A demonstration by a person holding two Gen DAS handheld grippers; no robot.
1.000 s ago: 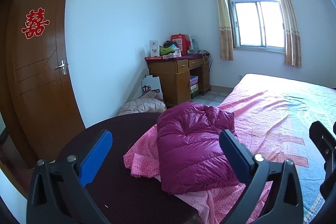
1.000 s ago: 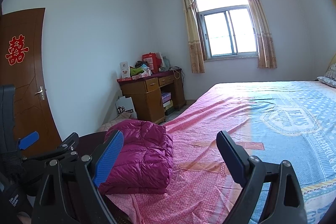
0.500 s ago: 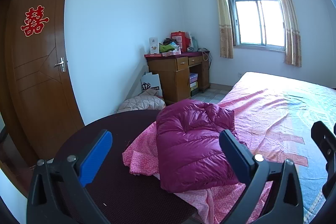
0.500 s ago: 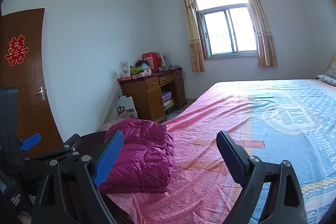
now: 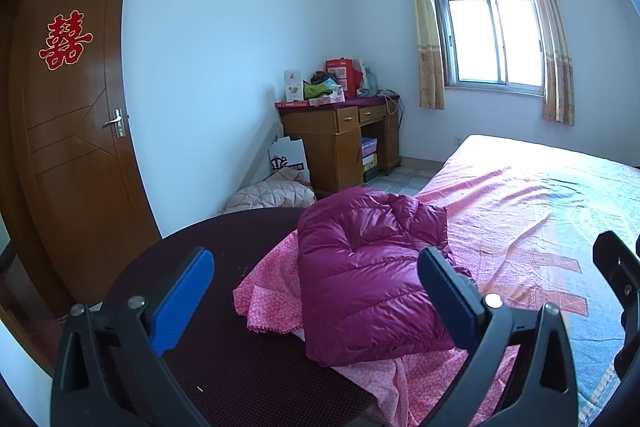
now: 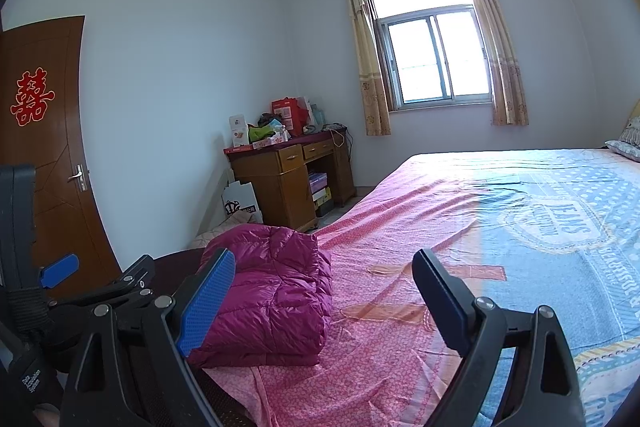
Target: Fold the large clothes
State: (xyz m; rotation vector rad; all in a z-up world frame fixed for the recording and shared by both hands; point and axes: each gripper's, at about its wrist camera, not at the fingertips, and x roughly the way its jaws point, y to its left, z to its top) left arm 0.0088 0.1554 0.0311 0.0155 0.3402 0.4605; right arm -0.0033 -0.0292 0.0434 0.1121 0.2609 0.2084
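A magenta puffer jacket (image 5: 372, 267) lies folded in a thick bundle at the corner of the bed, on the pink sheet; it also shows in the right wrist view (image 6: 272, 291). My left gripper (image 5: 316, 291) is open and empty, held above and in front of the jacket. My right gripper (image 6: 324, 291) is open and empty, just right of the jacket over the pink sheet. The left gripper's blue pad (image 6: 60, 269) shows at the left of the right wrist view.
The bed (image 6: 520, 227) has a pink and blue sheet. A dark round surface (image 5: 224, 347) sits at the bed corner. A wooden desk (image 5: 340, 143) with boxes stands by the window wall. A quilted bundle (image 5: 272, 193) lies on the floor. A brown door (image 5: 72, 131) is on the left.
Both views shift only slightly; the left gripper tilts a little upward. The jacket has not moved and both grippers stay open.
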